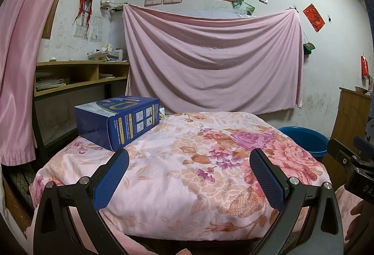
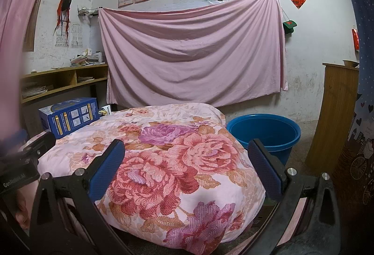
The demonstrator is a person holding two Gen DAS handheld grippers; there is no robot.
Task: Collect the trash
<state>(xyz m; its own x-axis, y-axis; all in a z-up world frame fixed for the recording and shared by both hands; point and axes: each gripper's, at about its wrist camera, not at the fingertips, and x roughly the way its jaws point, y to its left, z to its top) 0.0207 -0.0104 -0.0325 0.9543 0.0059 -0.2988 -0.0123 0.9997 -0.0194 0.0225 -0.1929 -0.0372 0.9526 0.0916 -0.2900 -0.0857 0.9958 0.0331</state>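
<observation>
Pink cloth (image 1: 210, 63) hung across the far wall behind a surface covered by a floral quilt (image 1: 177, 161), and a wooden shelf (image 1: 79, 74) stood off to the left; in the left wrist view the left gripper (image 1: 189, 161) was held low over the near edge of the quilt with its blue pads spread wide and nothing between them; ahead of it and to its left a blue box (image 1: 116, 121) lay on its side at the far left corner of the quilt, well apart from the fingers, and it seemed the likeliest piece of trash; ahead and to the right, past the quilt's edge, a blue bucket (image 1: 303, 138) stood on the floor, probably the place for the trash; part of the other tool showed at the right margin. In the right wrist view the right gripper (image 2: 187, 156) was likewise wide open and empty, poised above the quilt; the blue box (image 2: 70, 117) sat far ahead to its left, small beside the quilt's edge, while the bucket (image 2: 264, 133) stood close ahead on its right, just beyond the right finger, and as much of its inside as showed looked empty; judging from this, nothing had yet been collected: the box was ungrasped and the whole job of picking up and dropping into the bucket remained.
</observation>
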